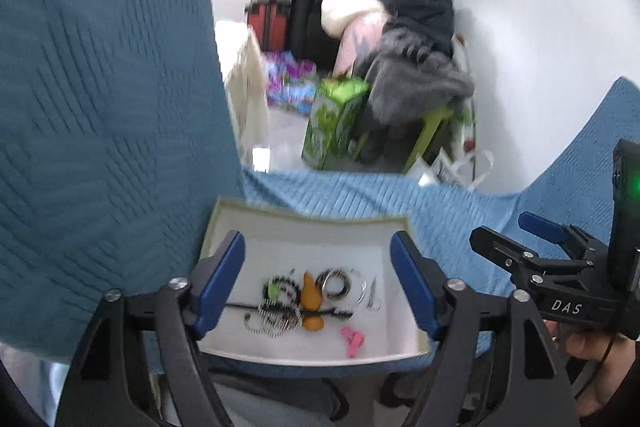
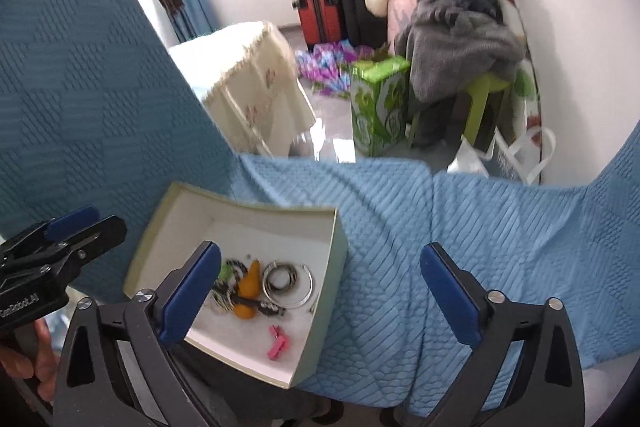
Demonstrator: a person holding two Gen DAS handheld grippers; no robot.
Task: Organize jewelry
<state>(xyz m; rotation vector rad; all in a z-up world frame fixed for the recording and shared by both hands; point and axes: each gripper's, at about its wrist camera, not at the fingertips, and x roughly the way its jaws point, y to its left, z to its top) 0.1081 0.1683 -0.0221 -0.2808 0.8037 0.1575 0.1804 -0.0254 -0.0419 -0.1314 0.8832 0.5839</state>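
A shallow open box rests on a blue quilted cover (image 2: 440, 247).

The light-blue, diamond-stitched fabric cover is draped over a seat; a darker teal quilted panel (image 2: 88, 87) of the same kind rises at its left edge, and its far edge drops to the floor. Directly on the cover, towards its near left corner and just beside the teal panel, lies a pale-green cardboard box with a white inside (image 2: 176, 211), turned slightly askew to the cover's edges; its near corner reaches the cover's near edge. The cover to the right of the box is bare fabric, with a seam running from the far edge towards the near one.
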